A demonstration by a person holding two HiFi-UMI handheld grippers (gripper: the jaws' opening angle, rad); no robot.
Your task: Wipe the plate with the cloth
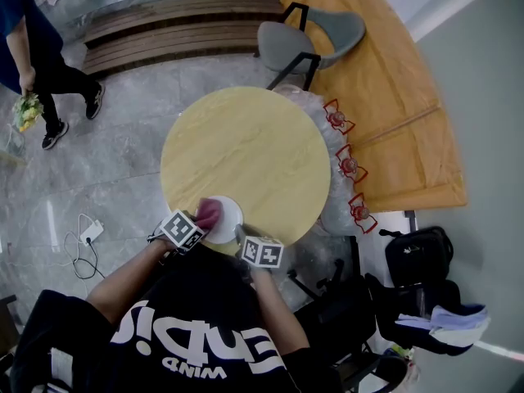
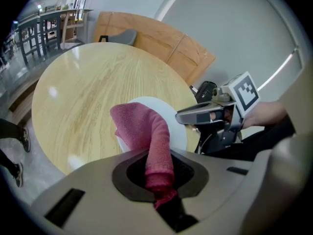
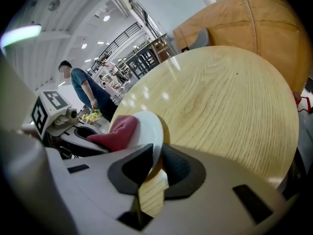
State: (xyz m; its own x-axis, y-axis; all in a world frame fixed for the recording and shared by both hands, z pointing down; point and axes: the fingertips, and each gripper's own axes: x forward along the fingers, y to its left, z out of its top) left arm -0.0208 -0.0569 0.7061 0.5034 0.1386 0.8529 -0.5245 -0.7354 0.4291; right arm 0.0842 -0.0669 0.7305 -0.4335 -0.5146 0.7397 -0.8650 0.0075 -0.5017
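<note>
Pink cloth (image 2: 146,131) on white plate (image 2: 172,119)

Round pale wood surface (image 1: 246,162) on a grey stone floor (image 1: 123,137); grey chair (image 1: 311,38) beyond, slatted bench (image 1: 180,31) behind, ceiling lights (image 3: 106,18) overhead

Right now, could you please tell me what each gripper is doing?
Left gripper: shut on the cloth.
Right gripper: shut on the plate, at its rim.

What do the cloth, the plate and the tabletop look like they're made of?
The cloth: pink, nubby pile, probably microfibre terry. The plate: white, smooth, glossy, likely ceramic or melamine. The tabletop: pale wood grain, sheen, maybe veneer or laminate.
</note>
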